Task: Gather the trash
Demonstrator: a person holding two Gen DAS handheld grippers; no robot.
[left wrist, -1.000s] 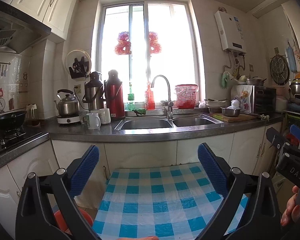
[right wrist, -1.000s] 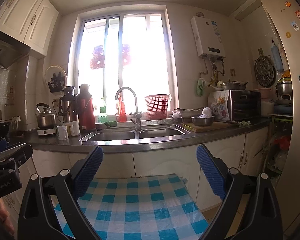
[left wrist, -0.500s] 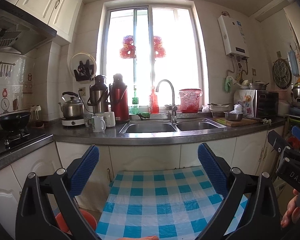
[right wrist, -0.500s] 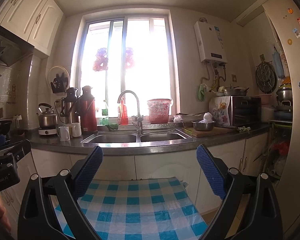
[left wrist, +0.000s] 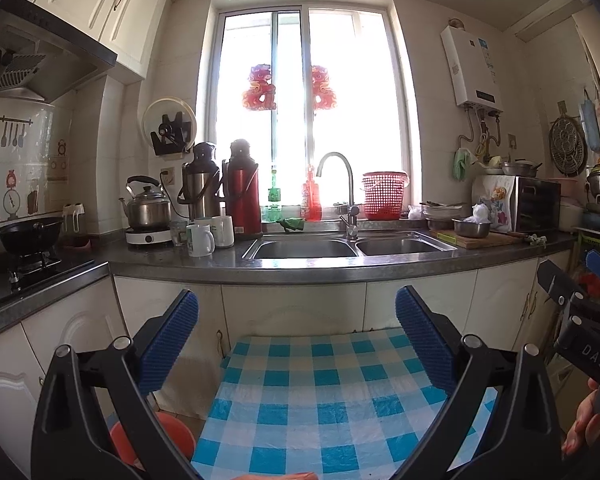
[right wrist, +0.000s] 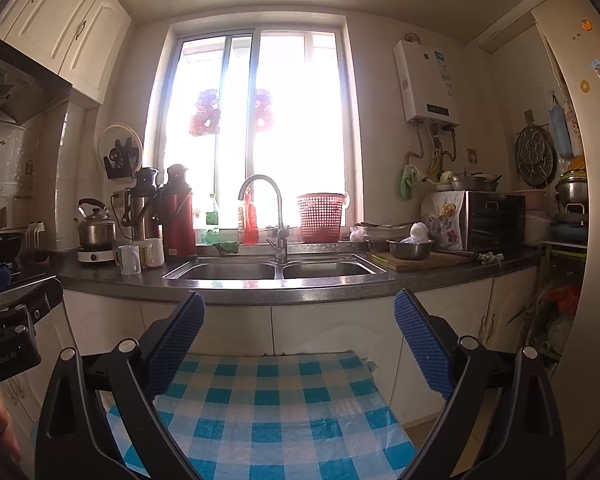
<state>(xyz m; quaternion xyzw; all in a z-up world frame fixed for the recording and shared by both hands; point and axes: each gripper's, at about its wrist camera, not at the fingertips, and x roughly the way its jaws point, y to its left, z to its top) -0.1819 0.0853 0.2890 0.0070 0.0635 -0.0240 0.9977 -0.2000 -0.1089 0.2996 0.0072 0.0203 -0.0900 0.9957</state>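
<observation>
My left gripper (left wrist: pixel 296 316) is open and empty, held above a small table with a blue-checked cloth (left wrist: pixel 324 396). My right gripper (right wrist: pixel 298 314) is open and empty above the same cloth (right wrist: pixel 276 408). Both point at the kitchen counter and sink (left wrist: pixel 306 249). No trash lies on the cloth in either view. A crumpled green item (left wrist: pixel 291 223) lies behind the sink (right wrist: pixel 227 246). A white crumpled item (right wrist: pixel 417 234) sits in a metal bowl. An orange-red bin (left wrist: pixel 168 438) stands on the floor left of the table.
The counter (left wrist: pixel 340 266) holds a kettle (left wrist: pixel 146 206), two thermoses (left wrist: pixel 242 188), mugs (left wrist: pixel 200 239), a red basket (left wrist: pixel 383 195), a cutting board (left wrist: pixel 480 239) and a small oven (left wrist: pixel 536 204). A stove with a wok (left wrist: pixel 26 236) is at left. Shelves with pots (right wrist: pixel 568 216) stand at right.
Both grippers have tilted upward a little, so the counter and table sit lower in view. Both stay open and empty.
</observation>
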